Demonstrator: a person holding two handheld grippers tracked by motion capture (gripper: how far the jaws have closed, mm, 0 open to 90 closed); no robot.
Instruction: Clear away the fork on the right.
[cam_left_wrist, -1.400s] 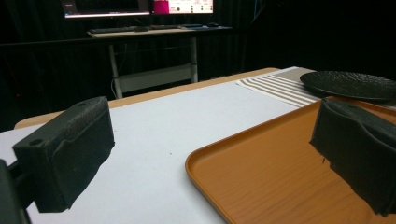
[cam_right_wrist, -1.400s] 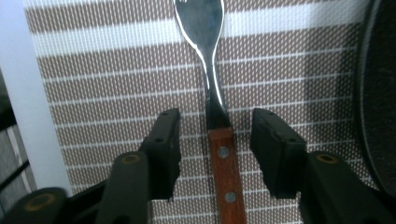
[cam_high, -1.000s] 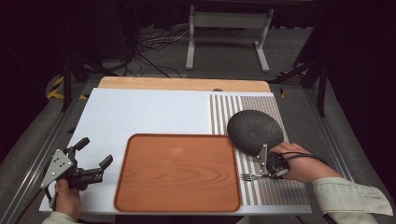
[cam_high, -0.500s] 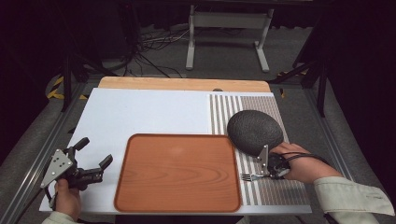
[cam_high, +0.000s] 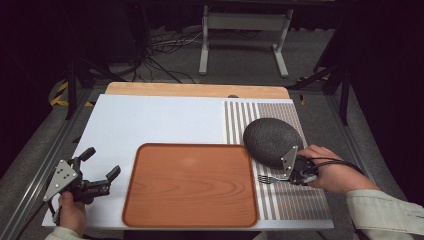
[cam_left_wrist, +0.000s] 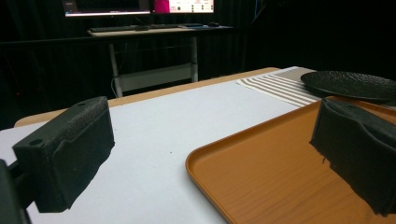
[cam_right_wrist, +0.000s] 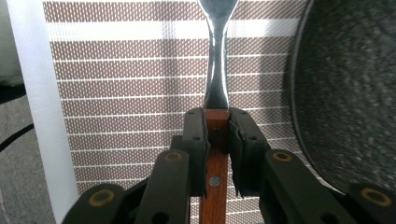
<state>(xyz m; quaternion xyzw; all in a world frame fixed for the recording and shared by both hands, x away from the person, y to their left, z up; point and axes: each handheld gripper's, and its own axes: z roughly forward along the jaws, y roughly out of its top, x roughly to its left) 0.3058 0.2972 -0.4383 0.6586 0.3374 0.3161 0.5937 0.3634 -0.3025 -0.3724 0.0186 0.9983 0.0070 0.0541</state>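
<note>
Fork (cam_right_wrist: 217, 56) clamped by its wooden handle in right gripper (cam_right_wrist: 217, 128) — pickup step; next, carry it left to tray (cam_high: 190, 187). Left gripper (cam_left_wrist: 210, 154) open, idle.

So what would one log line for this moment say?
right gripper: shut on fork | fork: over striped mat, beside black plate | left gripper: open, idle

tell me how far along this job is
Done: the right hand-held gripper has clamped the fork by its wooden handle beside the black plate. In hand: the fork over the striped mat. Left: the wooden tray is bare, the left hand-held gripper open.
</note>
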